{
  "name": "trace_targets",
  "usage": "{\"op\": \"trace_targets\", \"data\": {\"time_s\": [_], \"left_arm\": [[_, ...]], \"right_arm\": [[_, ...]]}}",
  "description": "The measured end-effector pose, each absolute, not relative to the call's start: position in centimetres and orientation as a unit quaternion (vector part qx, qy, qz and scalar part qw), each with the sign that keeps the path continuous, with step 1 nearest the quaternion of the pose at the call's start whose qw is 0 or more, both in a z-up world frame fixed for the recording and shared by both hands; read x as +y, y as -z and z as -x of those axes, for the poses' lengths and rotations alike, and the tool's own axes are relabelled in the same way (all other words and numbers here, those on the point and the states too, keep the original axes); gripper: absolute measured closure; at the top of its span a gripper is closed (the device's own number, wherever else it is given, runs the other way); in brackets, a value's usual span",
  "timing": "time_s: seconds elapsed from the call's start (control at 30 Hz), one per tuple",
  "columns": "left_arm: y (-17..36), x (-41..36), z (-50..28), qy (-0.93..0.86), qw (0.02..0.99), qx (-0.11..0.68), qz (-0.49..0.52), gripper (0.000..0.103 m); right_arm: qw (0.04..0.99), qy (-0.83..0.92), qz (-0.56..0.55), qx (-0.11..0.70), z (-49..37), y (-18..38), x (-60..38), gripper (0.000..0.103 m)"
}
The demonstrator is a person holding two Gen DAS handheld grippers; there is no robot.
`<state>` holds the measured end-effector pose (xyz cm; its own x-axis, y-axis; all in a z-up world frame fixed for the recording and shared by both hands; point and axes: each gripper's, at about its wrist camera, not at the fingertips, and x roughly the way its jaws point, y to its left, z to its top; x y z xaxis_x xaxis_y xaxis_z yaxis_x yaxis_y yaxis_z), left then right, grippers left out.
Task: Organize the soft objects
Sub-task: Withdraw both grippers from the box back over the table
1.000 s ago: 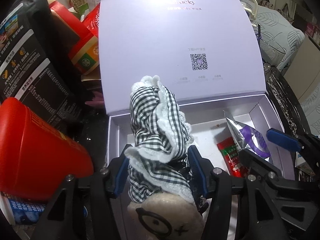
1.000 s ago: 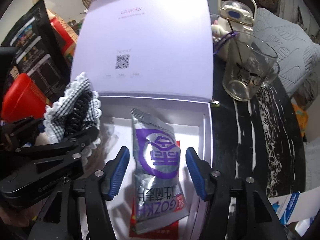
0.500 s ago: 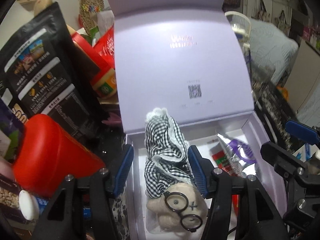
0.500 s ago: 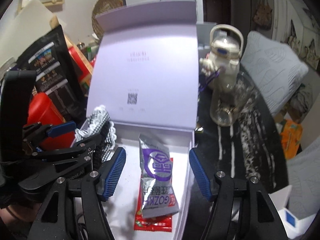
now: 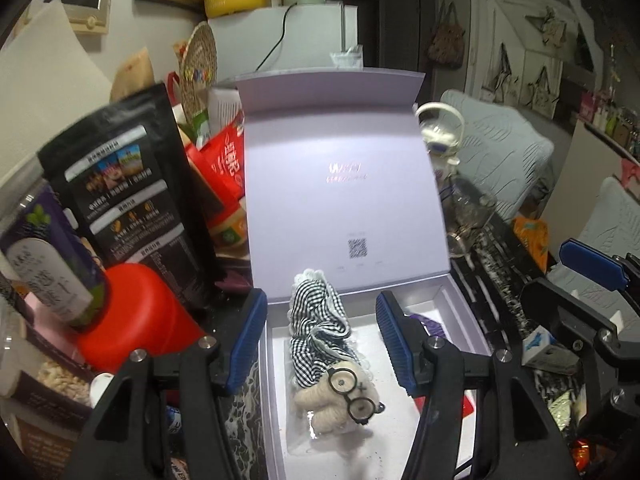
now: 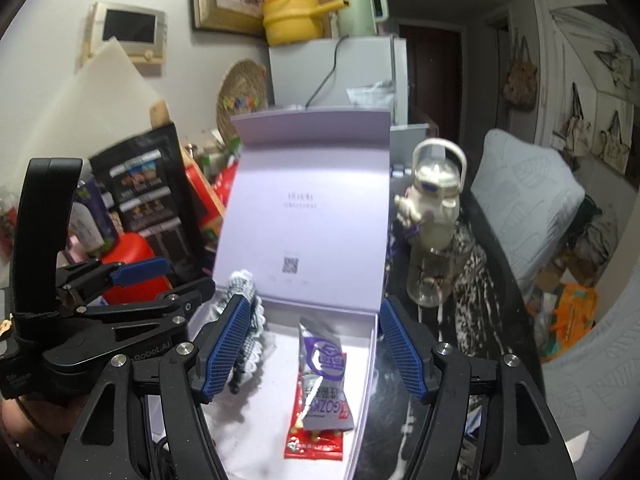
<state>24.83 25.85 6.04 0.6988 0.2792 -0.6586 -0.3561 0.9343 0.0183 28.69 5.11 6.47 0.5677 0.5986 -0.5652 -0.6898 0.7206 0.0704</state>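
Since one second ago, the left tongs (image 5: 320, 344) have released the gingham scrunchie (image 5: 318, 320) and drawn back and upward from the lavender box (image 5: 460, 304); the jaws, then clamped on the fabric, now stand wide apart with nothing between them. The right tongs (image 6: 316, 350) have also pulled back from the box and are likewise spread and empty.

Location of task items:
- The gingham scrunchie lies inside the box, along its left side, with its lace-trimmed end near the hinged rear wall.
- The plush toy (image 5: 336, 400) with wire glasses lies touching the near end of the scrunchie, apparently inside a clear wrapper.
- A silver-and-purple sachet (image 6: 326, 376) lies on the right side of the box floor, resting on top of a red sachet (image 6: 314, 442).

Placement rationale: the soft items are set lengthwise against the left wall, which leaves the sachets undisturbed on the right and keeps everything below the rim so the lid (image 5: 344, 208), standing upright at the rear, can probably close.

Assessment: the deposit step appears complete. Both tongs hang above the near edge of the box, clear of its contents. The box sits on a dark marbled table (image 6: 472, 264), with a red container (image 5: 136, 320) just beside its left wall and a glass jug (image 6: 436, 248) to its right.
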Motion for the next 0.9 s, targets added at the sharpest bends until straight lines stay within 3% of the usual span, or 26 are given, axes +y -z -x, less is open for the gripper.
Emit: {"op": "trace_targets", "data": {"time_s": [0.43,0.9], "left_arm": [[-10.1,22.4,-20.6,-0.101,0.951,0.288,0.040,0.047],[-11.0,15.9,-17.5,0.030,0.963,0.266,0.015,0.047]], "right_arm": [[0.904,-0.379,0.063,0.186,-22.7,-11.7,0.9,0.029],[0.933,-0.313,0.033,0.176,-18.2,-12.6,-5.9,0.029]]}}
